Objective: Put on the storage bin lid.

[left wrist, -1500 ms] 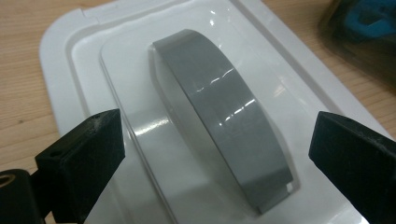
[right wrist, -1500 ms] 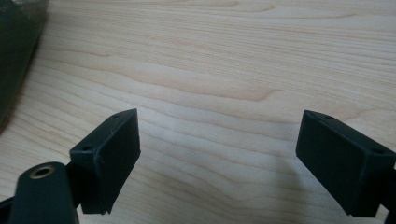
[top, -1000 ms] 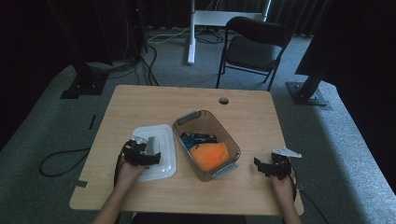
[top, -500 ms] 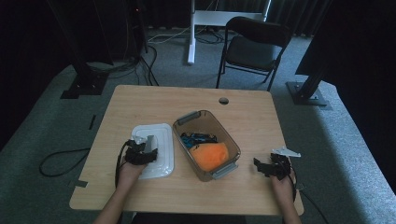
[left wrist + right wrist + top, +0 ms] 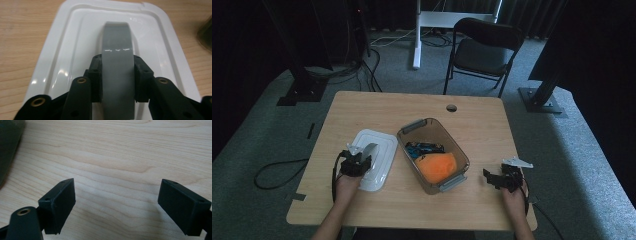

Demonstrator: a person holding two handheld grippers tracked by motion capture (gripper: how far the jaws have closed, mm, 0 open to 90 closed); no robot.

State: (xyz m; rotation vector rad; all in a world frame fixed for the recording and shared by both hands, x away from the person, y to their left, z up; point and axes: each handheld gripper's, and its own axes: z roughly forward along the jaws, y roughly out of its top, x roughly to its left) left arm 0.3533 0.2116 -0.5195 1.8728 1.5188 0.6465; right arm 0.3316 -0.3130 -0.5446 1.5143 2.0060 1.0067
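Observation:
A white lid (image 5: 384, 150) (image 5: 70, 37) lies flat on the wooden table (image 5: 412, 105), left of a clear bin (image 5: 463, 159). My left gripper (image 5: 362, 160) (image 5: 117, 62) hovers over the lid's near end, shut on a grey band-shaped piece (image 5: 370, 149) (image 5: 117, 42) that stands on edge between the jaws. I cannot tell whether that piece is part of the lid. The bin holds an orange soft thing (image 5: 437, 166) and a blue and black item (image 5: 424, 148). My right gripper (image 5: 489, 178) (image 5: 116, 202) is open over bare wood to the right of the bin, with nothing between its fingers.
The bin has grey handles at both ends (image 5: 413, 125). A cable hole (image 5: 451, 107) sits near the table's far edge. A black chair (image 5: 484, 50) and stand feet are on the floor beyond. In the right gripper view, the bin's dark corner (image 5: 10, 147) is at the left.
My left gripper has shifted slightly left over the lid's near end, still holding the grey piece. The right gripper has not moved.

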